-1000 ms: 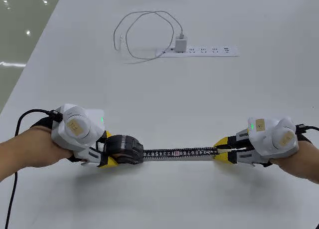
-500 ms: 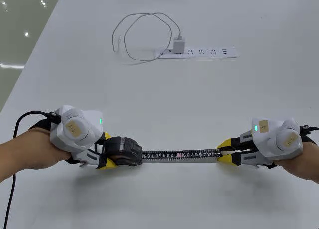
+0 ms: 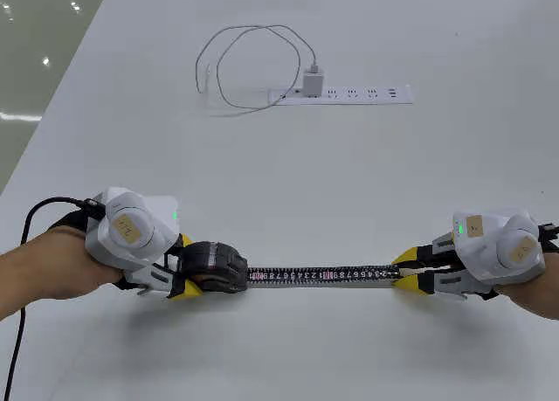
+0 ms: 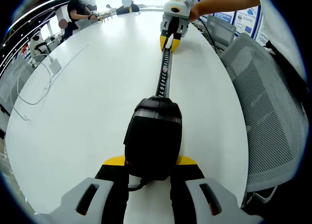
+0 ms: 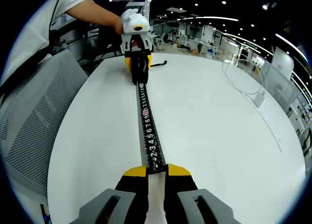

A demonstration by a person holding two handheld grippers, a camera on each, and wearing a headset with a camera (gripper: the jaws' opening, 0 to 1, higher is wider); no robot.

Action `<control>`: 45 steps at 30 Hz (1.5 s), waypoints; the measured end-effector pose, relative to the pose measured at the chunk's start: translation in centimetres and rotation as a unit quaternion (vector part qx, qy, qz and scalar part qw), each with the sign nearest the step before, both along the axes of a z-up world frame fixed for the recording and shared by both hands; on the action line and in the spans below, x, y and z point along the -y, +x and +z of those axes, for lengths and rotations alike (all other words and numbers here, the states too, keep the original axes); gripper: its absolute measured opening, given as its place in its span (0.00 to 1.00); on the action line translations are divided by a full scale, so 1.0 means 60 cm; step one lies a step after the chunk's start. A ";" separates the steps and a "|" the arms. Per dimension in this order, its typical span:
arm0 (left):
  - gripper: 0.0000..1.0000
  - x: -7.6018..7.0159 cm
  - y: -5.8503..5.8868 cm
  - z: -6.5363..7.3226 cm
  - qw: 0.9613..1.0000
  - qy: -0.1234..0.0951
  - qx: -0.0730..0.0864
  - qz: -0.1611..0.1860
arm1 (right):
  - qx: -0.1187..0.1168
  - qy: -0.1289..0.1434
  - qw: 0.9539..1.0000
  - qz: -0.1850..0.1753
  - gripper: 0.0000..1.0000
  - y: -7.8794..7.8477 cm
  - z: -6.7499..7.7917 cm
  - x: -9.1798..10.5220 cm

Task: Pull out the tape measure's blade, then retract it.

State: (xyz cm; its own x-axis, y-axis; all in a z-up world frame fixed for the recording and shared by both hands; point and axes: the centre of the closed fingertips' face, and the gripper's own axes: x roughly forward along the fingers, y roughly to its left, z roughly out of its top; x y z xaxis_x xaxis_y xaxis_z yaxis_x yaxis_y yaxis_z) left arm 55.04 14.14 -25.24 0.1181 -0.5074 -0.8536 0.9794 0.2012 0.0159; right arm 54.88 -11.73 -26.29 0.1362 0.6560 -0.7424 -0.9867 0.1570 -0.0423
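A black tape measure case [image 3: 214,267] lies on the white table, with my left gripper [image 3: 184,274] shut on it; in the left gripper view the case [image 4: 153,136] fills the space between the yellow-tipped jaws. Its blade [image 3: 321,274] stretches flat to the right along the table, numbers showing. My right gripper [image 3: 405,271] is shut on the blade's end. In the right gripper view the blade [image 5: 148,131] runs from the jaws away to the case [image 5: 138,67] and the left gripper [image 5: 135,32]. The left gripper view shows the right gripper [image 4: 171,37] at the blade's [image 4: 165,75] far end.
A white power strip [image 3: 343,94] with a plugged-in charger [image 3: 313,79] and a looped white cable [image 3: 236,65] lies at the back of the table [image 3: 306,183]. A black cord [image 3: 26,244] trails from the left gripper. Mesh chairs [image 4: 265,97] stand along the table's edge.
My right gripper has moved further to the right with the blade's end, so more blade is out of the case. The left gripper and case have stayed about where they were.
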 end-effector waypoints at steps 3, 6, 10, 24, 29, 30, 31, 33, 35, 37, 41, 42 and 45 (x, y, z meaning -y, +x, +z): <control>0.28 0.000 0.000 0.000 1.000 0.001 0.000 0.000 | 0.000 -0.002 1.000 -0.001 0.06 0.000 0.000 0.006; 0.28 -0.001 0.001 -0.001 1.000 0.001 0.000 0.000 | 0.000 -0.004 1.000 -0.002 0.06 0.001 0.000 0.014; 0.28 -0.001 0.000 -0.001 1.000 0.001 0.000 0.000 | 0.000 -0.007 1.000 -0.003 0.07 0.001 0.000 0.015; 0.28 0.000 -0.002 0.001 1.000 0.003 0.001 -0.001 | -0.001 -0.017 1.000 -0.004 0.06 -0.001 0.000 0.033; 0.28 0.000 -0.002 0.001 1.000 0.003 0.001 -0.001 | 0.001 -0.020 1.000 -0.003 0.06 0.002 0.000 0.042; 0.28 0.000 -0.003 0.001 1.000 0.003 0.001 -0.001 | 0.001 -0.020 1.000 -0.003 0.06 0.002 -0.001 0.043; 0.28 0.000 -0.002 0.001 1.000 0.003 0.002 -0.001 | 0.000 -0.021 1.000 -0.003 0.06 0.002 -0.001 0.045; 0.28 0.000 -0.002 0.001 1.000 0.003 0.002 -0.001 | -0.001 -0.022 1.000 -0.004 0.06 0.002 -0.002 0.048; 0.28 0.000 -0.002 0.001 1.000 0.003 0.003 -0.001 | -0.002 -0.023 1.000 -0.005 0.06 0.001 -0.002 0.051; 0.28 0.000 -0.002 0.001 1.000 0.003 0.003 -0.001 | -0.004 -0.023 1.000 -0.006 0.06 -0.001 -0.002 0.051; 0.28 0.001 -0.001 0.001 1.000 0.003 0.004 0.001 | -0.005 -0.024 1.000 -0.007 0.07 0.000 -0.002 0.051; 0.28 0.000 -0.001 0.001 1.000 0.004 0.005 0.000 | -0.005 -0.024 1.000 -0.007 0.07 0.000 -0.003 0.051; 0.28 0.001 -0.002 0.001 1.000 0.008 0.009 0.000 | -0.006 -0.026 1.000 -0.006 0.07 0.000 -0.003 0.050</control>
State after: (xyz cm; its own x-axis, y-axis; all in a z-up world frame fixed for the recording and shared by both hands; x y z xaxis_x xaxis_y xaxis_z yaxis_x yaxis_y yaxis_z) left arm 54.92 14.08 -25.17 0.1335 -0.4937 -0.8593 0.9788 0.2016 0.0363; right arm 54.87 -14.75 -26.48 0.1344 0.6144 -0.7775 -0.9852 0.1673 -0.0381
